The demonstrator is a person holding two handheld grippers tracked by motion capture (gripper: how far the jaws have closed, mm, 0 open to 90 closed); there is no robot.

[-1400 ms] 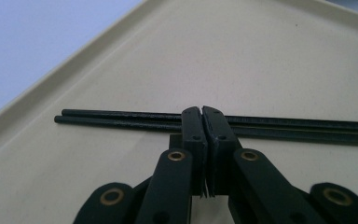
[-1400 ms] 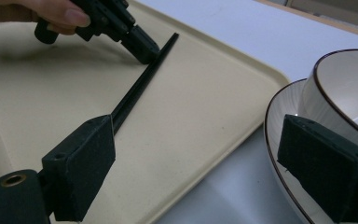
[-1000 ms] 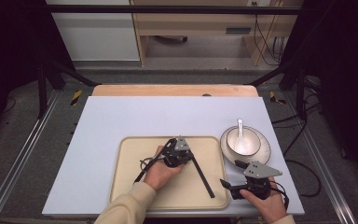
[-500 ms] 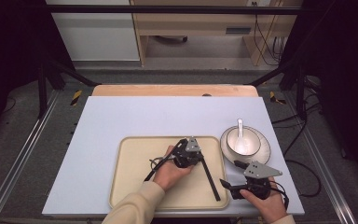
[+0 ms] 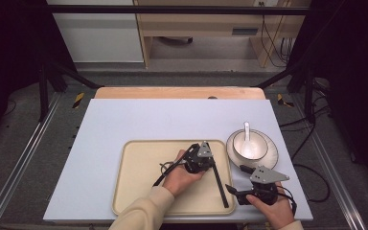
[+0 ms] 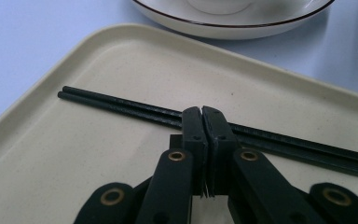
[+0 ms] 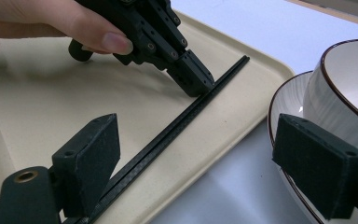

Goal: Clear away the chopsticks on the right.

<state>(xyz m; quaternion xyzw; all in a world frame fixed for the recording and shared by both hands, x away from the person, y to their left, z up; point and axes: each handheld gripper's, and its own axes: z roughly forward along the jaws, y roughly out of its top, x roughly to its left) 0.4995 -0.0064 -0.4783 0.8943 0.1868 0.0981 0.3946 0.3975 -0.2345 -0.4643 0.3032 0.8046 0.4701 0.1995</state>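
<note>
The left gripper [image 5: 210, 158] sits low over the beige tray [image 5: 139, 191], its jaws pressed together with nothing between them, the tips right at the pair of black chopsticks [image 5: 219, 178]. From the left gripper view the closed tips [image 6: 204, 116] meet the chopsticks [image 6: 121, 103] about midway along; whether they touch or stop just short is hard to tell. The right gripper view shows the same meeting from the side: the left gripper [image 7: 193, 77] slants down to the chopsticks [image 7: 168, 135], which lie together along the tray's [image 7: 51, 116] right side, close to its rim.

Compared with a second ago, the left hand [image 5: 182, 175] has slid to the right across the tray (it started nearer the middle) and now reaches the chopsticks. The chopsticks themselves lie where they lay before.

The right gripper [image 5: 239, 184] rests at the near right corner of the tray, unmoved, its jaws spread wide and empty; one pad [image 7: 91, 158] hangs over the near end of the chopsticks, the other [image 7: 319, 165] stands in front of the plate [image 7: 284, 116].

That plate [image 5: 270, 148] sits on the table just right of the tray, holding a white bowl [image 5: 251, 146] with a spoon [image 5: 247, 132] in it.
</note>
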